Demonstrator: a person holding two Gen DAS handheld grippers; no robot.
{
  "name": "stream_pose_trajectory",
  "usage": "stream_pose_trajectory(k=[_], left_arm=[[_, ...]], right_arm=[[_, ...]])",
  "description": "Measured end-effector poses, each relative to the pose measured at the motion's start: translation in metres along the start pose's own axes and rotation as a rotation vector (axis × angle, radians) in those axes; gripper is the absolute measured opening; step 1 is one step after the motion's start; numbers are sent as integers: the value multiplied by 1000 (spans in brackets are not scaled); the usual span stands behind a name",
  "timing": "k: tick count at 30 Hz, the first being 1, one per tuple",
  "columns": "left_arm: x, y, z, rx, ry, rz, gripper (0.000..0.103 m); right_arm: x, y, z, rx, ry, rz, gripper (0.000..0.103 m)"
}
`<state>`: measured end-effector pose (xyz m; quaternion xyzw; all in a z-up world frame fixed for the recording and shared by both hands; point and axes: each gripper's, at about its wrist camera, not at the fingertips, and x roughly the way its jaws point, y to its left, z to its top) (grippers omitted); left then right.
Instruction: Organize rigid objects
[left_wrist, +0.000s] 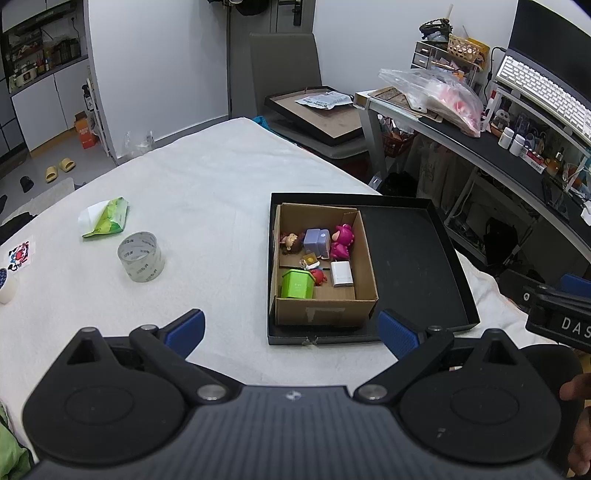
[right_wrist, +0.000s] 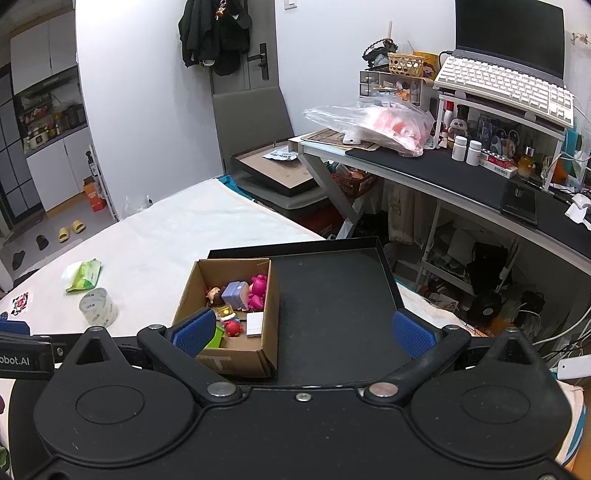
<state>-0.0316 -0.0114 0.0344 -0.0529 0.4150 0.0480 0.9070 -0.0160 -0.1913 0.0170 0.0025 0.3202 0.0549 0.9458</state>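
A brown cardboard box (left_wrist: 325, 312) stands in the left part of a black tray (left_wrist: 413, 258) on the white table. It holds a green box (left_wrist: 295, 283), a white block (left_wrist: 340, 274), a lilac block (left_wrist: 317, 242), a pink figure (left_wrist: 341, 240) and other small toys. A roll of clear tape (left_wrist: 141, 256) and a green packet (left_wrist: 107, 218) lie to the left. My left gripper (left_wrist: 291, 330) is open and empty, in front of the tray. My right gripper (right_wrist: 303, 334) is open and empty over the tray (right_wrist: 332, 302), beside the box (right_wrist: 236, 354).
A sticker (left_wrist: 19, 254) and a small white roll (left_wrist: 6, 285) lie at the table's left edge. A desk (right_wrist: 424, 173) with a keyboard, bottles and a plastic bag stands at the right. A grey chair (left_wrist: 291, 74) with a picture frame stands behind the table.
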Motion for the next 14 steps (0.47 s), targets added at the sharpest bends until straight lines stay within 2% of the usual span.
stream_pose_trajectory(k=[14], left_arm=[[11,-2,-4,14,10,-19,99]], right_arm=[[10,-1,-5,-5,31,2,103]])
